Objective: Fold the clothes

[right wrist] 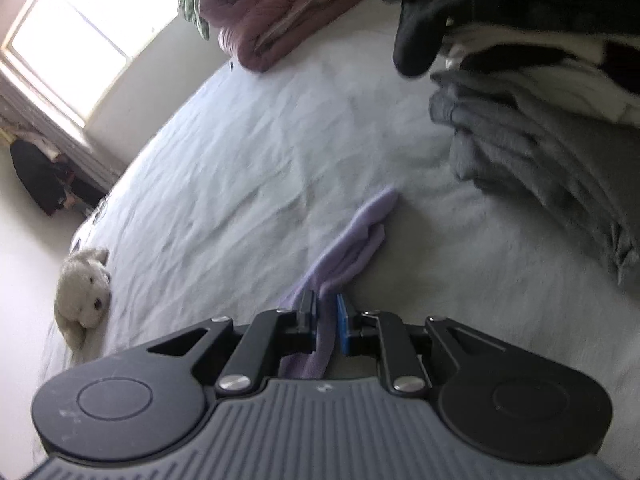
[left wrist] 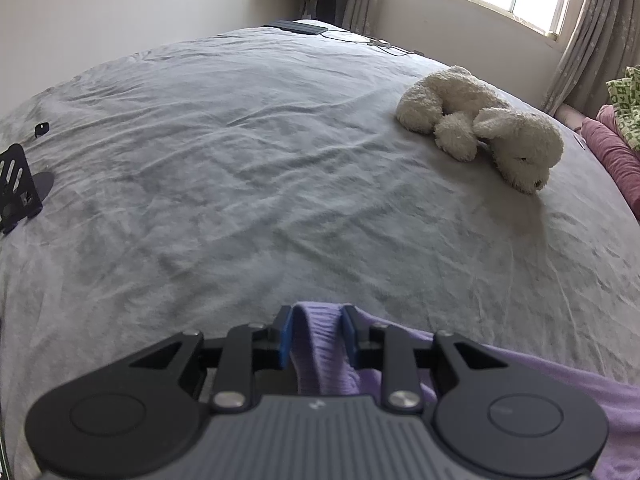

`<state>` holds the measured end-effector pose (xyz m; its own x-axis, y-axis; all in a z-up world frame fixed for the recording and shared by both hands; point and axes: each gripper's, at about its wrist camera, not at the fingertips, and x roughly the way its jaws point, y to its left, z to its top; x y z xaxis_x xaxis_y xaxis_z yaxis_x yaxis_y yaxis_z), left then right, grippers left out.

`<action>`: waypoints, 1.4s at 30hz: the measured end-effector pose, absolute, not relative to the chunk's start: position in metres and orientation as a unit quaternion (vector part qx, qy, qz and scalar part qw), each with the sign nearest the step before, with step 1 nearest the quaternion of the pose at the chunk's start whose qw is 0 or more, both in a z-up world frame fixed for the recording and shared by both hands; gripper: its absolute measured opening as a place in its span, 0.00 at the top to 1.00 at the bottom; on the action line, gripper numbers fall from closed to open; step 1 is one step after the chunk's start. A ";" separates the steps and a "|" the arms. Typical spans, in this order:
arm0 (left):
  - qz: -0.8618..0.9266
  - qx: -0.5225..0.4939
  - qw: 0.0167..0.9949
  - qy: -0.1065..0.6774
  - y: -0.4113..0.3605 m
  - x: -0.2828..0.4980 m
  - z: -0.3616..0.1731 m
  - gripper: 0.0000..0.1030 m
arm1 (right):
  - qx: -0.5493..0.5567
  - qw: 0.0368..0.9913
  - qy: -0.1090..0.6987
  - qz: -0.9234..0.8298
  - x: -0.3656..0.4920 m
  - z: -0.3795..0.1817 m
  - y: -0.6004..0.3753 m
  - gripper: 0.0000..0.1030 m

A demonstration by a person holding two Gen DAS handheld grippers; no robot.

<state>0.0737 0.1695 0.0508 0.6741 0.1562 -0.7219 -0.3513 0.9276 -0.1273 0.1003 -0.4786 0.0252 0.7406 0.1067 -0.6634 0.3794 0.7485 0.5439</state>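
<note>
A lilac knitted garment (left wrist: 316, 344) lies at the near edge of the grey bed sheet (left wrist: 260, 160). My left gripper (left wrist: 317, 318) is shut on a ribbed fold of it, which stands up between the blue pads (left wrist: 285, 336). More lilac cloth spreads to the right under the gripper body. In the right wrist view, my right gripper (right wrist: 326, 312) is shut on a bunched strip of the same lilac garment (right wrist: 360, 236), which trails forward onto the sheet (right wrist: 240, 160).
A white plush dog (left wrist: 480, 128) lies on the right of the bed; it also shows in the right wrist view (right wrist: 82, 292). A black stand (left wrist: 16, 184) sits at the left edge. A pile of grey and dark clothes (right wrist: 540, 128) and a pink blanket (right wrist: 280, 12) lie ahead of the right gripper.
</note>
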 end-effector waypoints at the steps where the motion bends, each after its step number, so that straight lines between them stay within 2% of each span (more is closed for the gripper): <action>1: 0.140 -0.128 0.906 0.379 0.169 0.074 0.051 0.74 | 0.337 0.867 0.359 -0.081 0.102 0.023 -0.475 0.83; 3: 0.140 -0.126 0.906 0.379 0.168 0.074 0.051 0.74 | 0.313 0.876 0.357 -0.086 0.106 0.022 -0.468 0.84; 4: 0.140 -0.125 0.906 0.379 0.167 0.074 0.050 0.74 | 0.301 0.880 0.356 -0.089 0.107 0.022 -0.465 0.87; 5: 0.140 -0.123 0.906 0.379 0.167 0.074 0.050 0.74 | 0.286 0.886 0.353 -0.095 0.107 0.024 -0.463 0.98; 15: 0.142 -0.104 0.903 0.392 0.166 0.075 0.048 0.74 | 0.168 0.895 0.372 -0.179 0.077 0.065 -0.447 0.98; 18: 0.141 -0.105 0.901 0.396 0.168 0.073 0.047 0.74 | 0.145 0.873 0.421 -0.200 0.081 0.040 -0.449 0.98; 21: 0.139 -0.112 0.901 0.395 0.171 0.070 0.048 0.74 | 0.169 0.874 0.405 -0.207 0.076 0.039 -0.454 0.98; 24: 0.136 -0.116 0.901 0.395 0.174 0.069 0.048 0.73 | 0.135 0.892 0.380 -0.207 0.073 0.054 -0.448 0.98; 31: 0.126 -0.118 0.900 0.400 0.174 0.068 0.049 0.71 | 0.117 0.876 0.413 -0.219 0.084 0.024 -0.457 0.98; 38: 0.120 -0.143 0.903 0.387 0.185 0.064 0.057 0.63 | 0.072 0.882 0.410 -0.220 0.088 0.033 -0.453 0.96; 42: 0.126 -0.152 0.905 0.377 0.194 0.062 0.062 0.55 | 0.026 0.882 0.415 -0.224 0.090 0.037 -0.448 0.90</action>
<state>0.0624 0.1936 0.0623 0.6835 0.1137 -0.7211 -0.3426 0.9222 -0.1793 0.0903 -0.4475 0.0370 0.5560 -0.3740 -0.7423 0.4162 0.8983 -0.1408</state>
